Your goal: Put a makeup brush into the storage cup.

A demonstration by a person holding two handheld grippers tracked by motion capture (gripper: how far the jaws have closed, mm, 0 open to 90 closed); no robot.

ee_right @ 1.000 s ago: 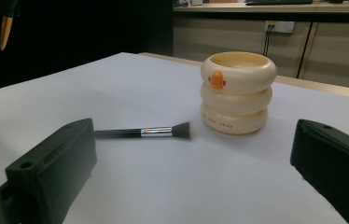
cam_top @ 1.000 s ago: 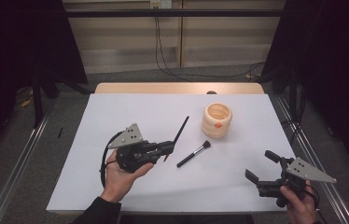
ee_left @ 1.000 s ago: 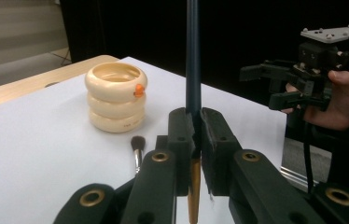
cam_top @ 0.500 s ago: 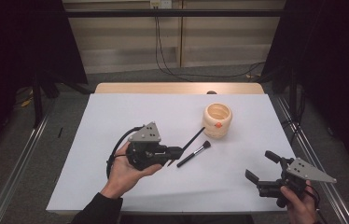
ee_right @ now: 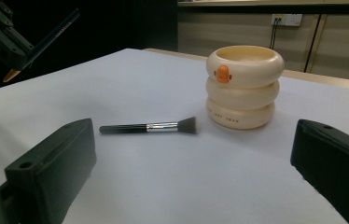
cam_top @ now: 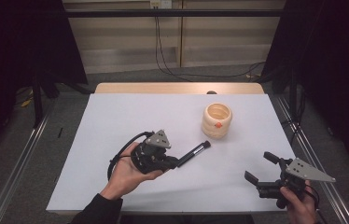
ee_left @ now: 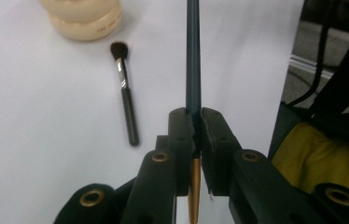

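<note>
Writing: small print on the holder's lowest ring, too blurred to read.
Pencil: slim dark-blue pencil (ee_left: 192,56) with a golden end, pinched between the pressed-together jaws of the left gripper (ee_left: 196,128), held above the white table (cam_top: 116,121).
Right gripper (cam_top: 261,168): jaws spread, nothing between them.
Nearby: black-handled makeup brush (cam_top: 194,153) lying flat just beside the cream ringed holder (cam_top: 217,120) with an orange duck mark.

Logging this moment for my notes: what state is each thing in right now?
Pencil: clamped, lifted off the table.
Left gripper: shut on the pencil.
Right gripper: open, holding nothing.
Makeup brush: lying flat, untouched.
Cream holder: upright; contents not visible.
</note>
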